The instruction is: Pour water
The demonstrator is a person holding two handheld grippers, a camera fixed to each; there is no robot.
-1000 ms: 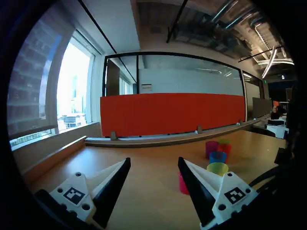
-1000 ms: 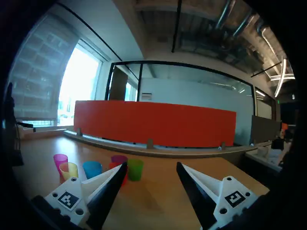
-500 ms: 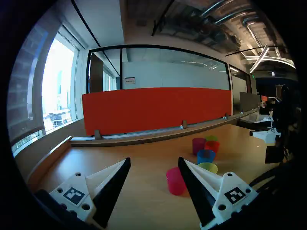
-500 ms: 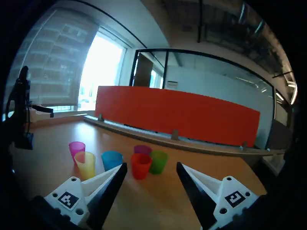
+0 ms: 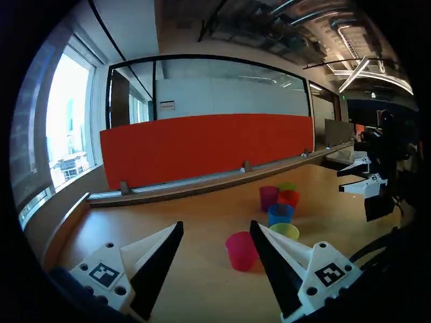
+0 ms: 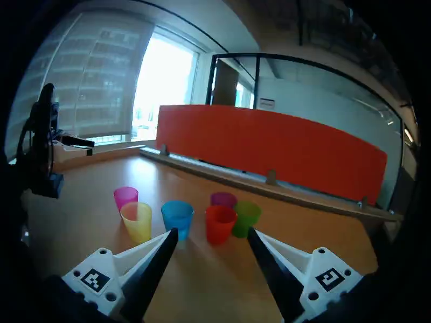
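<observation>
Left gripper (image 5: 215, 223) is hovering released over the table (image 5: 204, 212); pink cup (image 5: 241, 250) is standing near its right finger. Right gripper (image 6: 212, 230) is gaping empty; yellow cup (image 6: 137, 222), blue cup (image 6: 177, 218), red cup (image 6: 220, 224) and green cup (image 6: 247, 217) are standing just beyond it.

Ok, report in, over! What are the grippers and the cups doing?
Left gripper open, holding nothing. Right gripper open, holding nothing. Six cups upright on the table, none picked up. Nothing blocking the way.
</observation>
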